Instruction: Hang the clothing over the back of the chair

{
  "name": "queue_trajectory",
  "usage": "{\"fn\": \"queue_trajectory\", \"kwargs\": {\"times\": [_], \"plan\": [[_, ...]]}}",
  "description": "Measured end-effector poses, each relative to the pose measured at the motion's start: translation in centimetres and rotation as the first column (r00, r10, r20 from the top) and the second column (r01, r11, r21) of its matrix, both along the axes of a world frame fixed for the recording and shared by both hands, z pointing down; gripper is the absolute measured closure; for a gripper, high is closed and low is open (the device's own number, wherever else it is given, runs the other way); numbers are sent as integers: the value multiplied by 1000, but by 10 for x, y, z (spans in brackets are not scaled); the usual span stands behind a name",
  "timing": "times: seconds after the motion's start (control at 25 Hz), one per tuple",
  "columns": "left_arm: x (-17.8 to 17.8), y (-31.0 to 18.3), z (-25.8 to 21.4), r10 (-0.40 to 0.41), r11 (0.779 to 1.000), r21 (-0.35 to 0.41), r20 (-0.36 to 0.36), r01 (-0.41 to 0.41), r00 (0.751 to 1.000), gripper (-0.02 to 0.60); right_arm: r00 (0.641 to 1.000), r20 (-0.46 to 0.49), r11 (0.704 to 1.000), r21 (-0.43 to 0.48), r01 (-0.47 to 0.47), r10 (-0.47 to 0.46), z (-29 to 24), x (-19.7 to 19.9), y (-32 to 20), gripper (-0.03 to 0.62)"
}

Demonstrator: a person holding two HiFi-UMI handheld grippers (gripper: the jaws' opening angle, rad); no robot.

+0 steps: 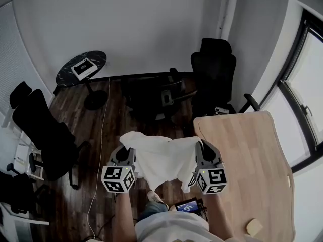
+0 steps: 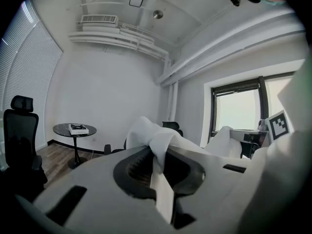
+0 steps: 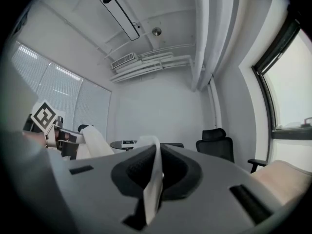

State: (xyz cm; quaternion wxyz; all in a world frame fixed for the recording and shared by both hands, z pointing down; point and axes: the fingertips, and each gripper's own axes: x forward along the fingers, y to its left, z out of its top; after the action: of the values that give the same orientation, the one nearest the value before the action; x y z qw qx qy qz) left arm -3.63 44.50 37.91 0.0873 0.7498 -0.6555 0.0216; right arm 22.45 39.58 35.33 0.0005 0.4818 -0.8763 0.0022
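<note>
Left tool (image 1: 124, 154) and right tool (image 1: 202, 147) held side by side at about the same height above the dark wooden floor (image 1: 113, 120), each clenched on an upper edge of the white clothing (image 1: 162, 158); in both gripper views a fold of white fabric is pinched between the closed jaws. Clothing is spread between the two tools, sagging in the middle and hanging free, clear of every chair. Wooden surface (image 1: 247, 155) lies just right of the right tool, with a small pale block (image 1: 254, 227) near its close edge. Black office chair (image 1: 214, 72) stands beyond the far end of that surface, well apart from the clothing; second black chair (image 1: 43, 127) at left. Round dark surface (image 1: 96, 59) by the far wall carries a flat white box (image 1: 84, 67)
</note>
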Motion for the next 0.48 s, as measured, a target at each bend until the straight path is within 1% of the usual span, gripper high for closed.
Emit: {"fn": "queue_trajectory", "kwargs": {"times": [0.16, 0.28, 0.48], "plan": [[-1, -2, -3, -3, 1000, 8, 1, 3, 1000, 545, 999, 38, 1000, -10, 8, -8, -2, 2, -2, 574], [-1, -5, -8, -12, 1000, 15, 8, 12, 1000, 546, 999, 48, 1000, -4, 20, -20, -6, 1, -4, 574], [5, -18, -15, -3, 1000, 22, 32, 2, 999, 545, 996, 65, 998, 2, 58, -58, -11, -1, -15, 574]]}}
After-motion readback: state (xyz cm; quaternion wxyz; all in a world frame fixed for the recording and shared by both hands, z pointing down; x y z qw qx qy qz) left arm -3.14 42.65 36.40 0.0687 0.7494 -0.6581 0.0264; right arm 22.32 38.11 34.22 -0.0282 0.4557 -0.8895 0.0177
